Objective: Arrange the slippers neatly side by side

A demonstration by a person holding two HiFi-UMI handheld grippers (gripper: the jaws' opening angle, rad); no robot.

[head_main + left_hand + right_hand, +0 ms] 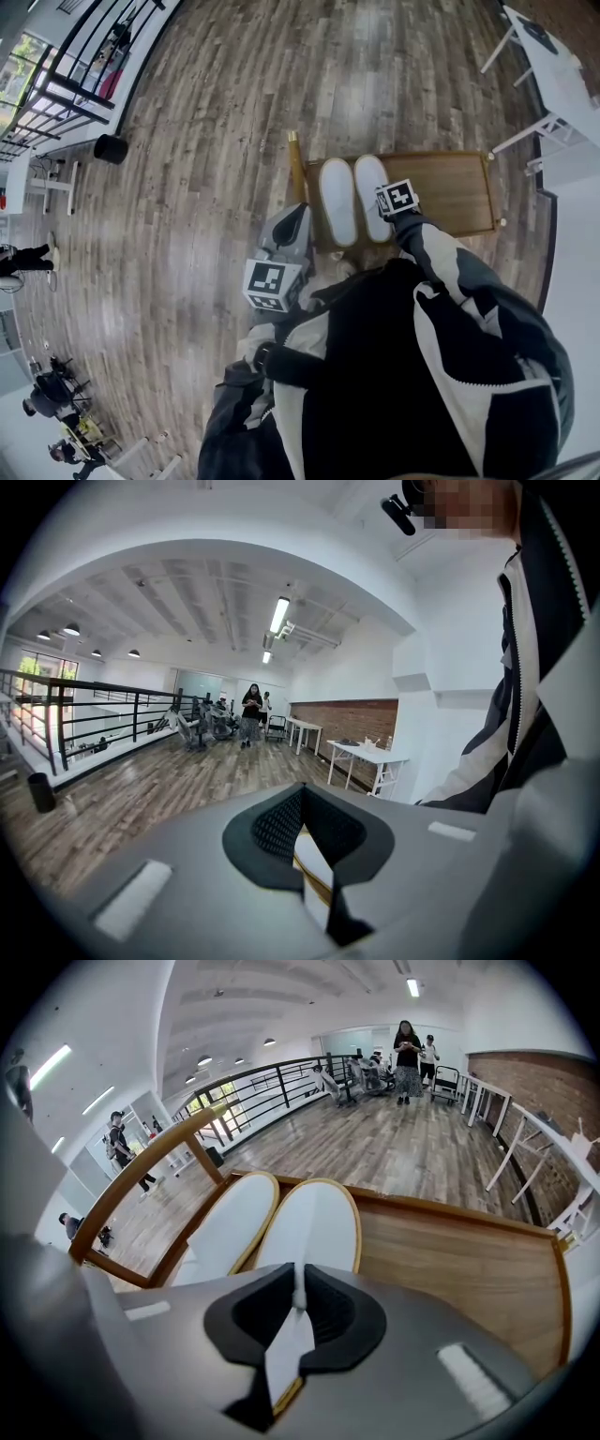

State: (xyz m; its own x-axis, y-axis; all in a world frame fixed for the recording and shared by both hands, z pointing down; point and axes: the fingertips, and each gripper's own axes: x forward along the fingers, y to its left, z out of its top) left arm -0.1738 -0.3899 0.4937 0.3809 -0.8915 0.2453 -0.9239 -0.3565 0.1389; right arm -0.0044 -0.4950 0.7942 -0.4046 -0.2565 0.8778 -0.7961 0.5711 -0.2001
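Two white slippers with tan-yellow edging lie soles up, side by side and touching, on a wooden chair seat (450,192). The left slipper (338,200) (230,1227) is free. At the heel of the right slipper (369,192) (314,1222) my right gripper (389,214) (299,1290) points steeply down, shut on the heel's thin edge, which runs between its pads. My left gripper (302,211) (300,803) hovers by the seat's left corner, shut and empty. Through its gap only a sliver of white sole with a yellow rim (314,860) shows.
The chair's curved wooden back rail (141,1180) runs along the slippers' left side. White tables (553,75) stand at the far right, a black bin (111,148) and a railing (66,98) at the far left. People (408,1054) stand far off on the plank floor.
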